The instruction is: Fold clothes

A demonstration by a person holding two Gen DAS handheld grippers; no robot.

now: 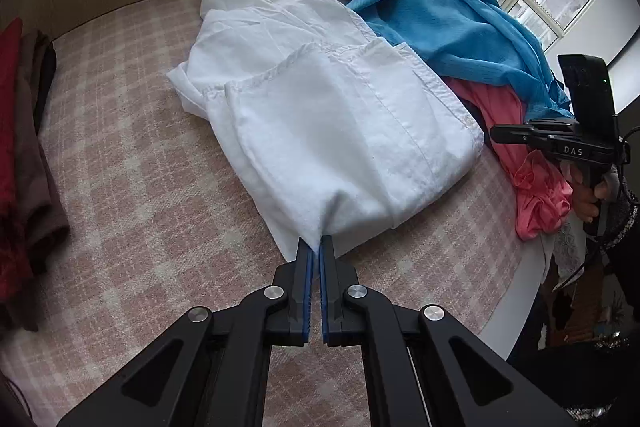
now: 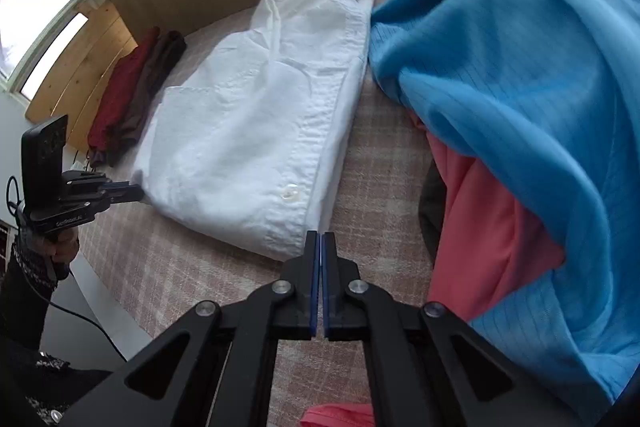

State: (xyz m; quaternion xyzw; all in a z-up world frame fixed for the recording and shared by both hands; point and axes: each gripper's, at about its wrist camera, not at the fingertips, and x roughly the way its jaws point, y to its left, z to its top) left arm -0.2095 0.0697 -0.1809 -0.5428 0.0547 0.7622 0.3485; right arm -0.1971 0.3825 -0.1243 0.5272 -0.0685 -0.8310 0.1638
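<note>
Left wrist view: I have the left gripper [image 1: 319, 241] pinched tight on the near corner of the white shirt [image 1: 320, 107], its blue pads pressed together with a peak of cloth drawn between the tips. The shirt is a crisp woven cotton, folded into a rough rectangle at the centre of the frame, with stitched hems and a pocket edge showing. It lies on a pink-and-cream checked bedcover [image 1: 140, 187] with a soft, slightly fuzzy weave. Behind it, toward the upper right, a blue garment [image 1: 460, 23] with fine ribbing is heaped over a smooth coral-pink one [image 1: 532, 187]; how they lie underneath I cannot make out. At the left edge sit a red and a brown folded cloth [image 1: 28, 147], partly cut off by the lens rim. At the right edge a hand [image 1: 592, 195] holds the other tool, fingertips out of sight here.

In the right wrist view, the right gripper [image 2: 320, 239] has its jaws fully closed at the lower centre, the tips just at the shirt's [image 2: 260, 115] near buttoned edge; whether any cloth is caught between them I cannot tell. A pearly button [image 2: 289, 191] sits just above the tips. The blue garment [image 2: 520, 75] fills the right side, hiding most of the pink one [image 2: 488, 227]. The left gripper [image 2: 136, 193] meets the shirt's corner at the left edge.
</note>
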